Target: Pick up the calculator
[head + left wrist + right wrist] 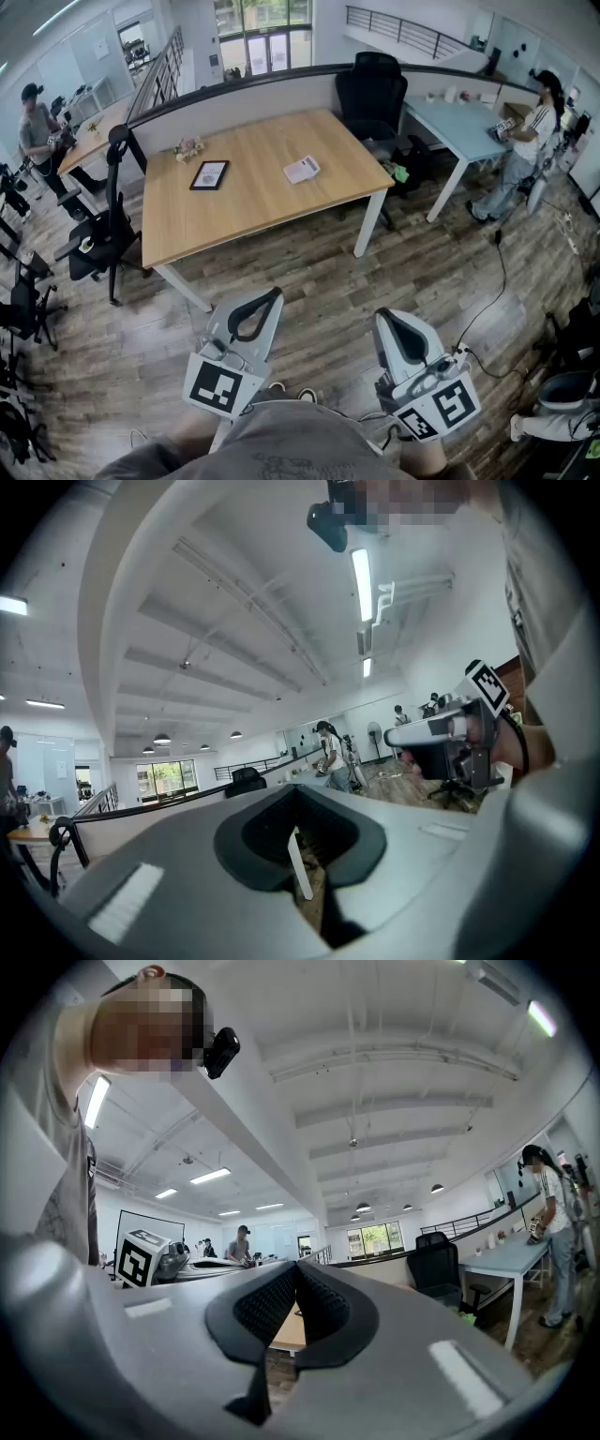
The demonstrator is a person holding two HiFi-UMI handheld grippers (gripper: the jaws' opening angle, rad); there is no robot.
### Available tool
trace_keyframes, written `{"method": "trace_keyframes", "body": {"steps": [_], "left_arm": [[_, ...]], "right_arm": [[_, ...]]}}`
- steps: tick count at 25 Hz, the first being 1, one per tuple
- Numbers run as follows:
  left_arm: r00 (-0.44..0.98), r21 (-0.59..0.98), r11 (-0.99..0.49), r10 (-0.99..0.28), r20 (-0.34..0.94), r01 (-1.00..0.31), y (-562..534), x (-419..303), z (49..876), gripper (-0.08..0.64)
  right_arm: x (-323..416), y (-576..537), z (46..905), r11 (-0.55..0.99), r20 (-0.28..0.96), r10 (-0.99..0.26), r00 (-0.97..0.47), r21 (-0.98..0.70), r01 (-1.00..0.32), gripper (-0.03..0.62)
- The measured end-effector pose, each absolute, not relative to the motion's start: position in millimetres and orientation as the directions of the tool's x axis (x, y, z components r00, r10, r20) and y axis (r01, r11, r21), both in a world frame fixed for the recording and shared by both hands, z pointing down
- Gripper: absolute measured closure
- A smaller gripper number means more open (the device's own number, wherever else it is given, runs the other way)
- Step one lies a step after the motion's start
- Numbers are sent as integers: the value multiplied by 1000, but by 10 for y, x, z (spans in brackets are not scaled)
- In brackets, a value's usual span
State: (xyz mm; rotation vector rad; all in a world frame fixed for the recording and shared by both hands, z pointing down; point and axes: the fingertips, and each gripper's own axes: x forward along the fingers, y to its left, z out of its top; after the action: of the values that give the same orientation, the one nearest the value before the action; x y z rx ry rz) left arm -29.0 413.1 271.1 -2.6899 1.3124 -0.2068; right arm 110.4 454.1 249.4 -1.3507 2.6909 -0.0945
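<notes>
Wood-plank flooring [441, 253] is running under an open office, where a wooden table [253, 216] on white legs is standing in mid-room with a black office chair [371, 89] behind its far side. The calculator [302, 170] – a pale flat unit – is lying on the tabletop toward the right end, well apart from both grippers. A dark-framed flat panel [209, 175] is lying left of it, and a small bunch of flowers [188, 147] is sitting near the far left edge. The left gripper [272, 295] and the right gripper [386, 317] are hovering side by side over the floor on the near side of the table, both pointing toward it. In the left gripper view, the left gripper [296, 794] is showing its jaw tips meeting, with nothing clamped. In the right gripper view, the right gripper [296, 1267] is pressing its ribbed pads together – likewise empty. One person [530, 141] is standing by a light-blue table [459, 127] at the right.
</notes>
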Motion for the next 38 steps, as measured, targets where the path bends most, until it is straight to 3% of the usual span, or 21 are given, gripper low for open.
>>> {"method": "trace_keyframes", "body": {"steps": [15, 18, 38], "left_arm": [[603, -172, -608, -793, 86, -775, 4090, -343, 2814, 558], [597, -168, -604, -797, 93, -779, 4075, -374, 2858, 558], [572, -151, -584, -811, 117, -797, 2971, -510, 3061, 558]], "right_arm": [[1080, 4500, 2590, 609, -99, -793, -601, -119, -784, 569], [986, 4497, 2633, 637, -80, -770, -633, -121, -761, 373], [931, 3315, 3049, 609, 7, -783, -622, -189, -770, 371]]}}
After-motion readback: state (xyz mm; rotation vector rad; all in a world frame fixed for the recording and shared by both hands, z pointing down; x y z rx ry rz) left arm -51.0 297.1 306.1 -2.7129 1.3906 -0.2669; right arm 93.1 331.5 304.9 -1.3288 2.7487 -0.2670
